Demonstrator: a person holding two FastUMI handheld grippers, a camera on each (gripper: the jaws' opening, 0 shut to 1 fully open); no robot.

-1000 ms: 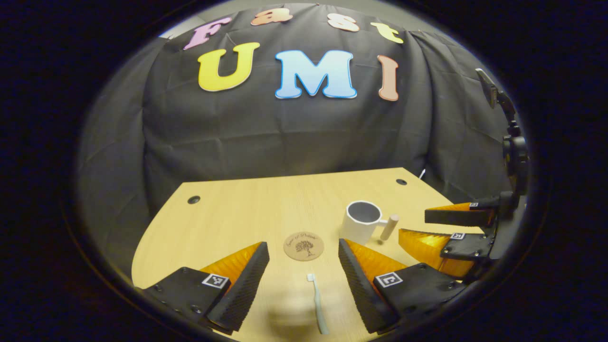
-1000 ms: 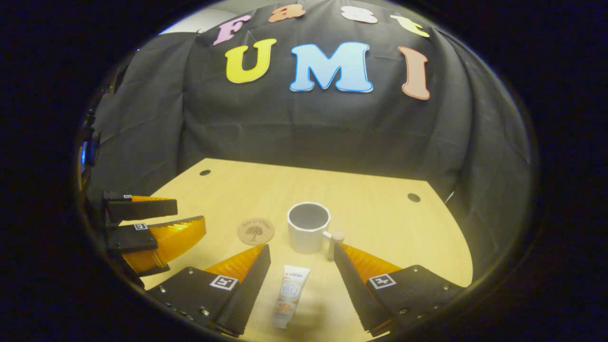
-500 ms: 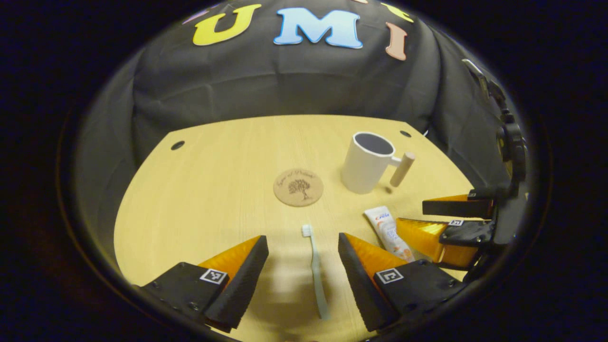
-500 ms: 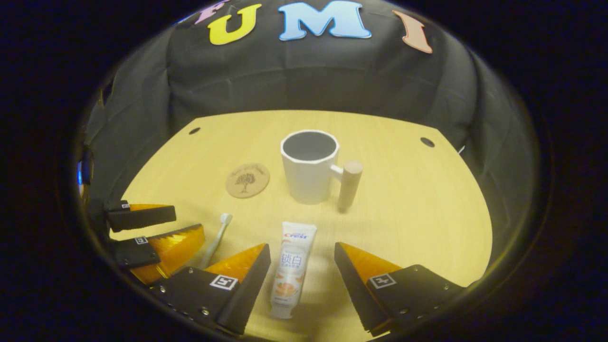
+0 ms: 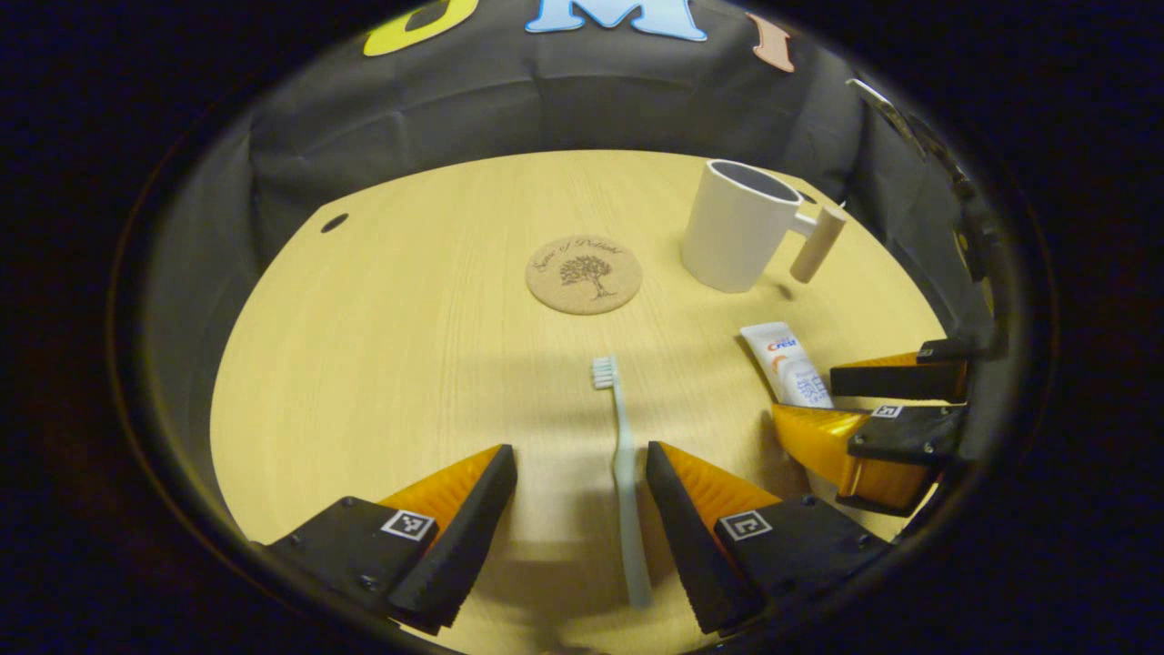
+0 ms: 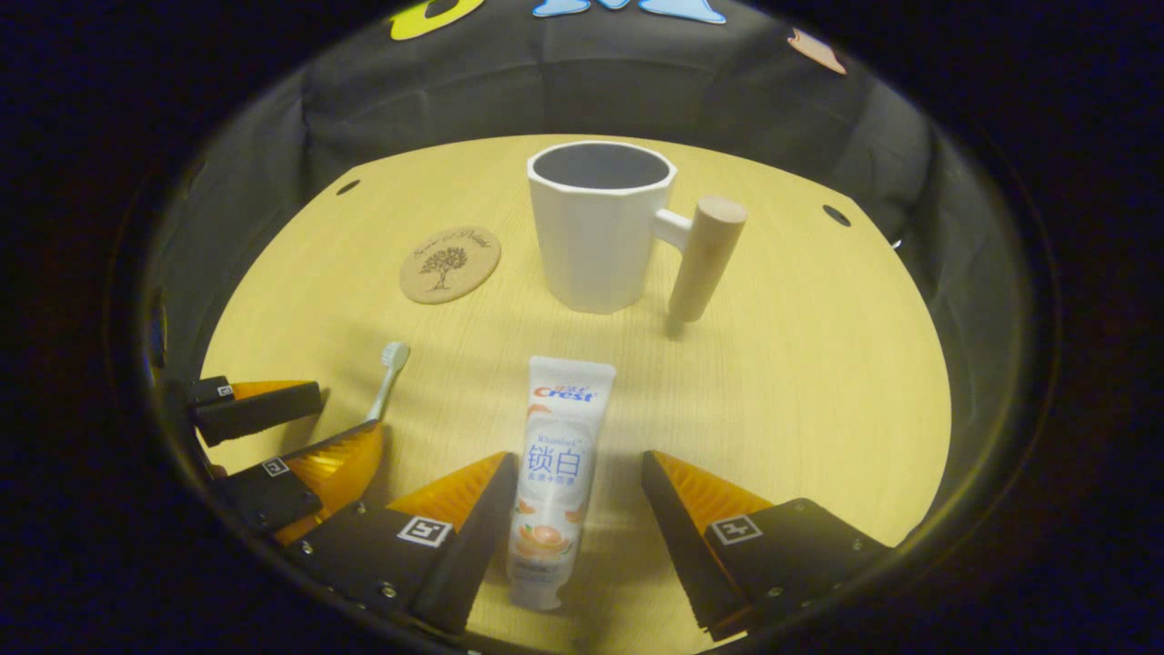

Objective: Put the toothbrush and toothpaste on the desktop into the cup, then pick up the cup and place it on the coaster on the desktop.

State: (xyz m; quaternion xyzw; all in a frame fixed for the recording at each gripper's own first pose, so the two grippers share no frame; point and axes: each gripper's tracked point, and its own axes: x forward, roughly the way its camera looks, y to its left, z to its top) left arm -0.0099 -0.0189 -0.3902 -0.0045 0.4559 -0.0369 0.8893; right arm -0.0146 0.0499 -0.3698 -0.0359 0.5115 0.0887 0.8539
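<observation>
Left tongs (image 5: 580,473) wide open, low over the table (image 5: 382,364), one finger on each side of the toothbrush (image 5: 622,473). Toothbrush flat on the table, bristle head toward the far side, handle running back between the fingers, nearer the right-hand one; contact hard to judge. Beyond the bristles, a round cork coaster (image 5: 584,274) with a tree print, lying bare near the middle of the table. To its right, the white cup (image 5: 741,238), upright, wooden handle on its right side, nothing seen inside. Toothpaste (image 5: 787,364) flat on the table at the right, its near end between the fingers of the right tongs.

From the right gripper view: right tongs (image 6: 575,487) also spread open, straddling the toothpaste (image 6: 555,464). Tube lengthwise between the fingers, cap at the near end, flat crimped end toward the cup (image 6: 596,232); close against the left-hand finger, well clear of the right-hand one. Cup just beyond the tube, slightly right of it. Coaster (image 6: 450,263) to the left of the cup, apart from it. Toothbrush (image 6: 387,377) at the left, head pointing far, handle vanishing between the fingers of the left tongs (image 6: 300,420).
</observation>
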